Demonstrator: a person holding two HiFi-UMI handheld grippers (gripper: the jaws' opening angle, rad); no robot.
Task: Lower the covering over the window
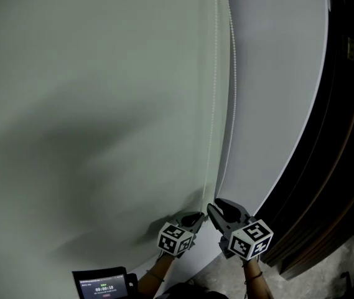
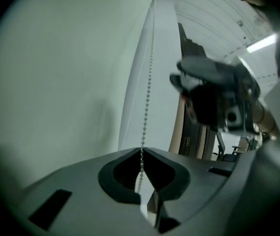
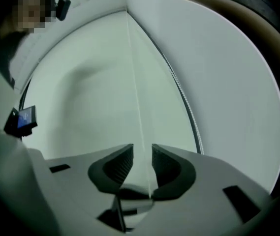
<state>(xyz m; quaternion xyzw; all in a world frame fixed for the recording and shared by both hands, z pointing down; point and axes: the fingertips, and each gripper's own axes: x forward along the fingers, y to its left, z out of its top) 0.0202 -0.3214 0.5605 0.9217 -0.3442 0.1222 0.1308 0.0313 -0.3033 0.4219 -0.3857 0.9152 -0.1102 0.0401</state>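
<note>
In the head view, your two grippers sit low, at the right edge of the pale blind (image 1: 102,104). The blind fills most of the view as a smooth sheet with soft shadow across it. The bead chain (image 1: 232,73) hangs down along that edge towards the left gripper (image 1: 196,218) and the right gripper (image 1: 216,209), which are just beside each other. The chain is too thin here for you to tell where it meets the fingers. A small screen (image 1: 102,285) is cut off at the bottom edge.

In the left gripper view, your fingers (image 2: 120,161) are clenched on the bead chain (image 2: 147,102). It rises straight up from their meeting tips, small white beads against the wall. The right gripper (image 2: 179,77) hovers to the right, blurred.

In the right gripper view, your fingers (image 3: 115,163) are released, with a narrow gap between them. A thin pale line runs through that gap; you cannot tell whether it is the blind's edge or a cord. The bead chain (image 3: 184,97) lies right of the fingers, outside them.
</note>
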